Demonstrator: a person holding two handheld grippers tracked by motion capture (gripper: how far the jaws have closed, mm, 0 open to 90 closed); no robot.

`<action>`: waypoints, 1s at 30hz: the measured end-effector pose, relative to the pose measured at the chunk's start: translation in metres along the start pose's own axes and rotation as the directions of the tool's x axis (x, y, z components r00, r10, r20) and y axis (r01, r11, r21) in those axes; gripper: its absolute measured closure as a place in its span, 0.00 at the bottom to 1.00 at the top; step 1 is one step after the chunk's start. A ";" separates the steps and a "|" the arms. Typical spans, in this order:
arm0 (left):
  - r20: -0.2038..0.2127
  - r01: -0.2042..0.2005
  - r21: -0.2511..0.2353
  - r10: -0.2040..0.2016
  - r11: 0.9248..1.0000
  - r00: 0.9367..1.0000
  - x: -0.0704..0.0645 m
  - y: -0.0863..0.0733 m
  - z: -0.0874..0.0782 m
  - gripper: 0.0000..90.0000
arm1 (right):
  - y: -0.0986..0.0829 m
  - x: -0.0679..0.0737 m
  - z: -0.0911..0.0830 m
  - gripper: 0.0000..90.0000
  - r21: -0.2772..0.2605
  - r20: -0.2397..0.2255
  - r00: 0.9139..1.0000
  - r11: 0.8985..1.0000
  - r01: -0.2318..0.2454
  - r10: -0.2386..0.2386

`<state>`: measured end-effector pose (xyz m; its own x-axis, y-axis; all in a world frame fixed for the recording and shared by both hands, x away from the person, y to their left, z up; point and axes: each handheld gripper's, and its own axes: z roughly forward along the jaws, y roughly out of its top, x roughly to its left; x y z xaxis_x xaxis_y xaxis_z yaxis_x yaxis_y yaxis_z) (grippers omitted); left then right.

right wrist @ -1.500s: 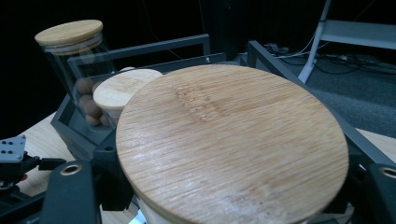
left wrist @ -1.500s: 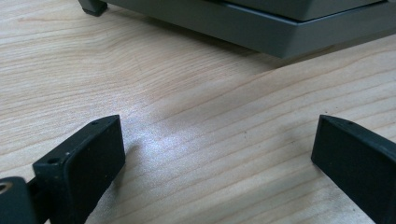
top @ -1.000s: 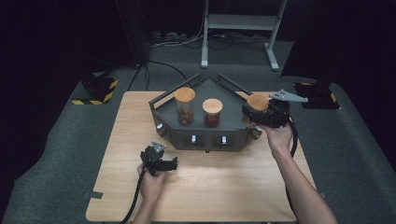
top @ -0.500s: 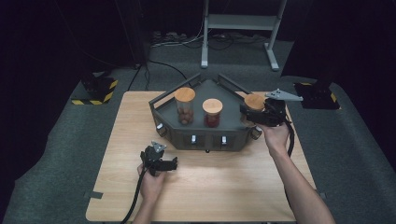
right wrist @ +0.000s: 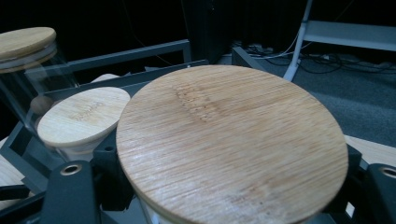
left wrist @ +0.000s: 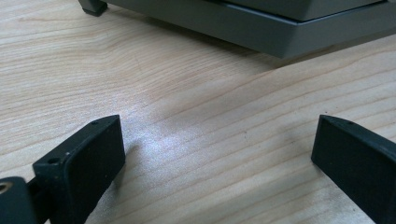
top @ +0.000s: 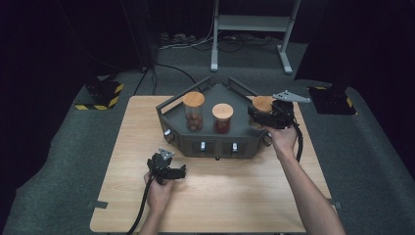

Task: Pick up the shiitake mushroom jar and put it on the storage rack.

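The right gripper (top: pixel 268 116) is clamped around a jar whose round bamboo lid (right wrist: pixel 232 141) lies between its black jaws in the right gripper view, the grain running in fine pale-brown streaks across a flat, matte disc. That jar (top: pixel 263 108) stands at the right end of a dark grey, angular metal tray (top: pixel 215 142) with raised rails, just inside its right edge. Two more glass jars share the tray: a tall one (top: pixel 194 111) holding brown rounded pieces and a shorter one (top: pixel 222 118) with red contents, both bamboo-capped. The right gripper view shows print on the shorter jar's lid, too faint to read. The left gripper (top: pixel 169 169) rests low over the light wood-grain tabletop (top: pixel 235 196) in front of the tray, its jaws spread wide with nothing between them; the left gripper view shows bare planking there and the tray's grey front wall beyond. Broad open tabletop lies toward the near edge.
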<state>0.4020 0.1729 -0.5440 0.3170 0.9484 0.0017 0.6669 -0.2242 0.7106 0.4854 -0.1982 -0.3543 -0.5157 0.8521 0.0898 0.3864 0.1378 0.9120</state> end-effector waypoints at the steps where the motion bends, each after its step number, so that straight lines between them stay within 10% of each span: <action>1: 0.000 0.000 0.000 0.000 1.000 1.000 0.000 0.000 0.000 0.03 | 0.001 0.001 0.002 0.28 0.001 0.001 1.000 1.000 0.005 -0.005; 30: 0.000 0.002 -0.001 -0.002 1.000 1.000 0.000 0.000 0.000 0.03 | -0.007 0.008 0.045 0.28 0.036 0.056 0.998 0.999 0.010 -0.012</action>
<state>0.4019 0.1728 -0.5440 0.3157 0.9489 0.0009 0.6667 -0.2225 0.7113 0.5126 -0.1693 -0.3780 -0.4766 0.8773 0.0562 0.4088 0.1646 0.8977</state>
